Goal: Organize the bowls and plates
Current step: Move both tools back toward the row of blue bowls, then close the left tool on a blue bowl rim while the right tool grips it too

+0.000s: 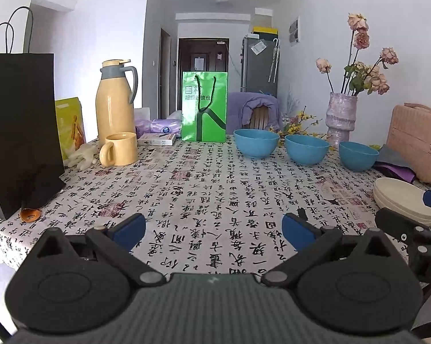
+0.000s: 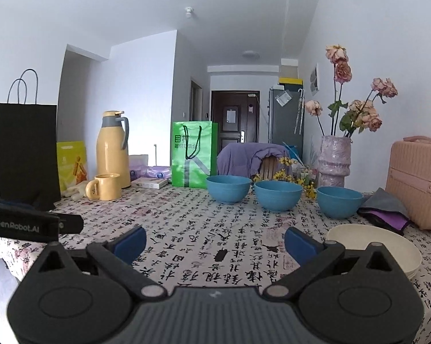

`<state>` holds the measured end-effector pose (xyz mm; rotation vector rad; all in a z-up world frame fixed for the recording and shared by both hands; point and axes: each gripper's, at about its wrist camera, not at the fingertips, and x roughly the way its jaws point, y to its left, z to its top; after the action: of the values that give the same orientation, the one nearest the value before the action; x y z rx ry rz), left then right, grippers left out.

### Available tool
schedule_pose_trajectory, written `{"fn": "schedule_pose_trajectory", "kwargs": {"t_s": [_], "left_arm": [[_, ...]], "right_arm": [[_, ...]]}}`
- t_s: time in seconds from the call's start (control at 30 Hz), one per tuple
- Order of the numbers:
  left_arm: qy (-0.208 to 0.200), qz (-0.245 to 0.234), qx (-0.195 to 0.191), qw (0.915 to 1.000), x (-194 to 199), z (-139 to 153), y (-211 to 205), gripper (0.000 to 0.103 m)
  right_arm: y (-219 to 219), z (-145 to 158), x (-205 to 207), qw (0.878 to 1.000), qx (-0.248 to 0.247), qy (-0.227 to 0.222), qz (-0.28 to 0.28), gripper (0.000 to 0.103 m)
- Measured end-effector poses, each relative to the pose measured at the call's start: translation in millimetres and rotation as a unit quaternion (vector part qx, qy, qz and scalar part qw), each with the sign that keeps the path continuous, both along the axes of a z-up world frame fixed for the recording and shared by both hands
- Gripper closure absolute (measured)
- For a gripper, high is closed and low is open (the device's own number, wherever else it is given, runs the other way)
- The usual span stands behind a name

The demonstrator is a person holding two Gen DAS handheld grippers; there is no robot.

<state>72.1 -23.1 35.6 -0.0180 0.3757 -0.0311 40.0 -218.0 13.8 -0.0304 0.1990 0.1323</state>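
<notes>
Both grippers gape wide over the table (image 1: pixel 215 189), holding nothing: left gripper (image 1: pixel 214 230), right gripper (image 2: pixel 215 243). Three blue bowls (image 2: pixel 278 195) sit in a row at 12–1 o'clock; stacked cream plates (image 2: pixel 387 243) at 3 o'clock just beside the right gripper. Plate count unclear, the stack partly hidden behind its finger.

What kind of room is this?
Probably a dining area in a small flat: a clothed table with bowls and plates, a fridge and the entry door behind.
</notes>
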Motion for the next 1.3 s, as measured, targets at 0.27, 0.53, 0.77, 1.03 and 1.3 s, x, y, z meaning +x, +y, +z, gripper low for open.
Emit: {"fn": "schedule_pose_trajectory", "kwargs": {"t_s": [0.27, 0.53, 0.77, 1.03, 1.3], "left_arm": [[0.006, 0.001, 0.002, 1.0000, 13.7, -0.5, -0.6, 0.000], [0.018, 0.000, 0.000, 0.9998, 45.9, 0.6, 0.2, 0.000], [0.051, -0.008, -0.010, 0.9986, 99.8, 0.9, 1.3, 0.000], [0.086, -0.025, -0.034, 0.9954, 183.8, 6.1, 3.7, 0.000], [0.123, -0.056, -0.070, 0.9883, 291.1, 25.7, 6.2, 0.000]], "right_arm": [[-5.2, -1.7, 14.2, 1.000, 0.009, 0.009, -0.009, 0.000], [-6.9, 2.0, 46.3, 1.000, 0.005, 0.022, -0.022, 0.000], [-14.7, 7.9, 98.8, 0.998, 0.005, 0.052, -0.043, 0.000], [-46.0, 21.0, 181.5, 0.991, 0.067, 0.099, -0.061, 0.000], [-69.1, 41.6, 278.1, 0.979, 0.129, 0.152, -0.036, 0.014]]}}
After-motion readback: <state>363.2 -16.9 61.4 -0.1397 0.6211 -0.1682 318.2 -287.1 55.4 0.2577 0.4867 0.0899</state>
